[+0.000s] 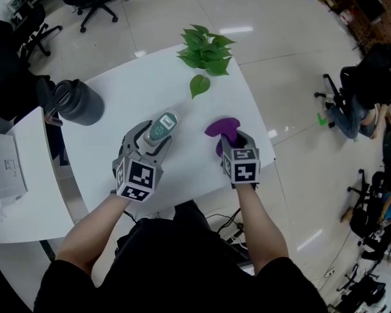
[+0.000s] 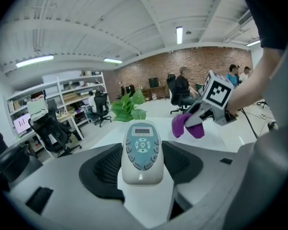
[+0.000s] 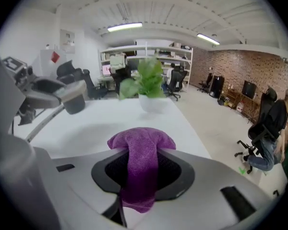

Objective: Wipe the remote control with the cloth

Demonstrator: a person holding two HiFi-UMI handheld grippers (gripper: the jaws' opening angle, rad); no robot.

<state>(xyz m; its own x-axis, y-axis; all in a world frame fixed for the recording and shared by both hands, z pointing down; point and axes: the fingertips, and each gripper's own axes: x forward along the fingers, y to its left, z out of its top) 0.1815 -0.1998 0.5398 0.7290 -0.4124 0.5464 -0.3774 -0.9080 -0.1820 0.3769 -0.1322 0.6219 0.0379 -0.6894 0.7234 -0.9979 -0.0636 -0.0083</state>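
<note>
The white table (image 1: 127,87) is seen mostly bare between the grippers and its far edge, where a potted plant (image 1: 205,49) stands. A dark jug (image 1: 78,102) is set by the left edge. Both grippers are held over the near edge, the right gripper (image 1: 233,143) close to the near right corner, with a gap between the two. Bare forearms are stretched forward, and both grippers are tipped downward. The remote control (image 1: 162,126) is clamped by its sides in the left gripper (image 1: 151,142), buttons up. The purple cloth (image 1: 220,128) is pinched in the right gripper's jaws, bunched above them and hanging below. The table is surrounded by glossy pale floor, with office chairs (image 1: 91,2), shelving and a brick wall beyond.
</note>
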